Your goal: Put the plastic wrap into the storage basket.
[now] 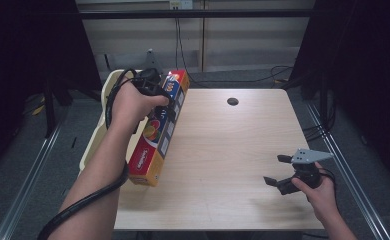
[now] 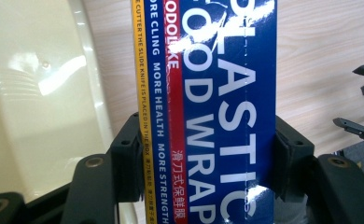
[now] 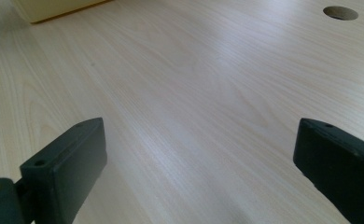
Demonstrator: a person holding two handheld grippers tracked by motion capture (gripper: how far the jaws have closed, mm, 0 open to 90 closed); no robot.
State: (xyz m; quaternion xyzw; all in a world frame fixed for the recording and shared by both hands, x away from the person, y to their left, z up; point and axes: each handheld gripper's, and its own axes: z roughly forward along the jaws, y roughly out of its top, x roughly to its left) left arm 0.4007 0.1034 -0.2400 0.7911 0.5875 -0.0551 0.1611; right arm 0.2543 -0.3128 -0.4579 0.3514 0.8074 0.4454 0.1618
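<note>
A long plastic food wrap box [image 1: 158, 132], red, yellow and blue, lies slanted over the table's left edge, lifted off the wood. My left gripper [image 1: 163, 102] is shut on it near its far half. In the left gripper view the two black jaws press on both long sides of the box [image 2: 217, 93], whose blue face reads PLASTIC FOOD WRAP. My right gripper [image 1: 277, 170] stands open low over the table at the front right, nothing between its fingers; the same open gripper [image 3: 196, 158] hovers over bare wood in the right gripper view.
A cream plastic tray [image 1: 95, 142] sits off the table's left edge, under and beside the box; its glossy wall [image 2: 40, 93] is close by. A round cable hole [image 1: 232, 101] lies near the table's far edge. Cables trail behind the table.
</note>
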